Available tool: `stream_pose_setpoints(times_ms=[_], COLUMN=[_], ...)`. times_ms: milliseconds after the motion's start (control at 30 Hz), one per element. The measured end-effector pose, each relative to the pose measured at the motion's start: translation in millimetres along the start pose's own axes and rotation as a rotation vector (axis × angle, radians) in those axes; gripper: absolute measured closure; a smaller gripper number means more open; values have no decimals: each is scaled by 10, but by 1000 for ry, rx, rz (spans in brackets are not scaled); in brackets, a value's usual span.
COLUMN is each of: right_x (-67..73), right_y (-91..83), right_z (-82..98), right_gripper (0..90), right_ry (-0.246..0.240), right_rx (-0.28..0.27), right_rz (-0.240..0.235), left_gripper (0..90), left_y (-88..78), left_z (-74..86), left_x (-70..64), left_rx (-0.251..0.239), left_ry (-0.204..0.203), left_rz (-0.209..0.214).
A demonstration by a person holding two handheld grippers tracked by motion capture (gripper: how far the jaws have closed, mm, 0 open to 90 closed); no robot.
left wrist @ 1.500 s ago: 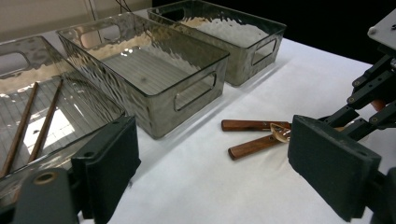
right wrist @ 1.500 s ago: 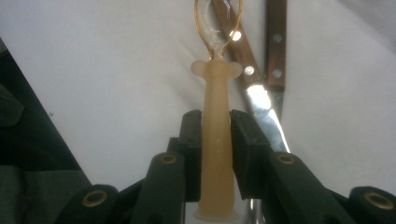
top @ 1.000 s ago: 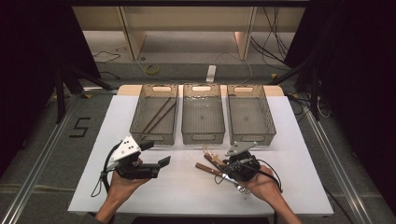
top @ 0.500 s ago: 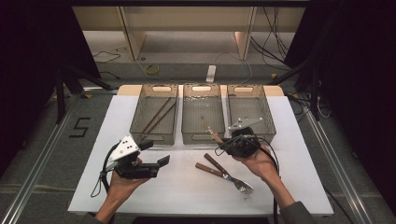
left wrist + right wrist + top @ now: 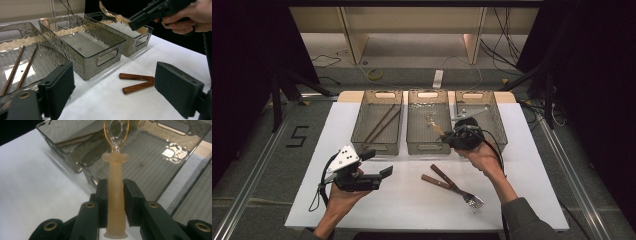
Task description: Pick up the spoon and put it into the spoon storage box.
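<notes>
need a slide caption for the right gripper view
Right gripper clamps a spoon by its pale handle above the middle tray.

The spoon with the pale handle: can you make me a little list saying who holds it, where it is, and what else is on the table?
Held thing: spoon, pale handle, shiny bowl
Holder: right gripper, jaws shut on the handle
Where: over the middle bin
Left gripper: jaws open, holding nothing
Left bin: two chopsticks
On the white table: two wood-handled pieces, one a fork
Right bin: contents hard to tell
</notes>
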State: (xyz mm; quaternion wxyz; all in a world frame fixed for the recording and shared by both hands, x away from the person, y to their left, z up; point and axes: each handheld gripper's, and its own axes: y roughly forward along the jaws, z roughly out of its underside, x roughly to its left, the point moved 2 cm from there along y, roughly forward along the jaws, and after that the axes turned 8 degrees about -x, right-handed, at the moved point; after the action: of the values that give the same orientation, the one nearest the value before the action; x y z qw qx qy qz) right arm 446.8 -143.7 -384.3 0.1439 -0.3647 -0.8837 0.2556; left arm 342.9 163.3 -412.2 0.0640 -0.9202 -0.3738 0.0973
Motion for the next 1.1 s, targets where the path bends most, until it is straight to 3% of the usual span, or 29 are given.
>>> stream_pose_setpoints(times_ms=[467, 1100], right_x=[-96, -182], right_y=[292, 542], right_z=[-217, -334], right_gripper=[756, 755], right_ry=[23, 51], right_rx=[13, 38], right_rz=[27, 52], left_gripper=[157, 158], left_y=[-10, -20], left_z=[-6, -12], left_x=[4, 1], left_rx=[-5, -14], left_ry=[-1, -8], left_rz=[-5, -7])
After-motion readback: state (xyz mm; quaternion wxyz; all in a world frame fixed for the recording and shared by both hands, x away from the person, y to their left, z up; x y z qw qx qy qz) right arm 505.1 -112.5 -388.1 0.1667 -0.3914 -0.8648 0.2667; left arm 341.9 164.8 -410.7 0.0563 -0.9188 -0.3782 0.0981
